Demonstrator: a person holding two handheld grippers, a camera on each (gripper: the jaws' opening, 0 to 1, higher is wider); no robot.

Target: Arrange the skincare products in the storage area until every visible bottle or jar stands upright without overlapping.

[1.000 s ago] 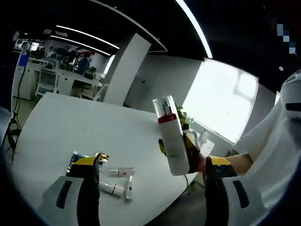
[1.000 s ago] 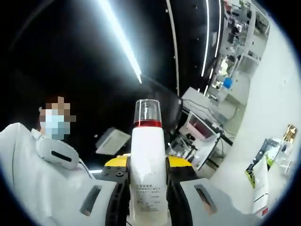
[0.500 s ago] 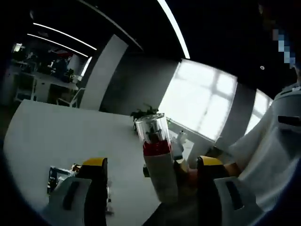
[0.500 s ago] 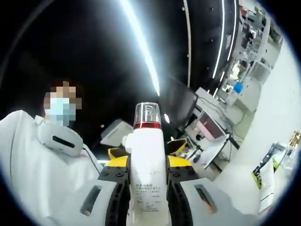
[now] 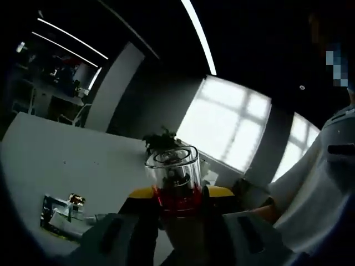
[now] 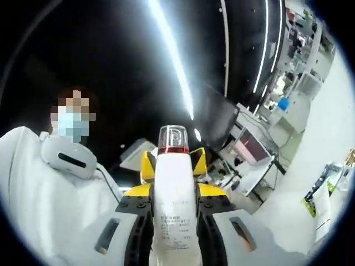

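Between the two grippers, held up off the white tabletop (image 5: 66, 160), is the white bottle (image 6: 175, 213) with a red collar and clear cap. Seen along the left gripper (image 5: 176, 202), its yellow-tipped fingers (image 5: 142, 194) stand on either side of the cap end (image 5: 173, 172), close in, but whether they actually press on it cannot be told. To the right, the right gripper (image 6: 174, 208) has its fingers (image 6: 133, 206) closed on the bottle's body, and the left one's yellow tips show just behind the collar.

This looks like a handover or re-grip in the air. To do it well, only one gripper should let go, and only once the other has a firm hold on the body rather than the slick cap. The bottle should then come down base first onto a bare patch of tabletop, kept plumb until it sits flat.

On the left of the left gripper view, a cluster of small packages (image 5: 61, 213) lies on the tabletop; some look to be lying flat, though detail is too dim to tell. They crowd that edge, so the bottle needs a spot well apart from them. A person in white (image 6: 39, 205) stands close behind the grippers, and a potted plant (image 5: 161, 138) sits at the far edge.
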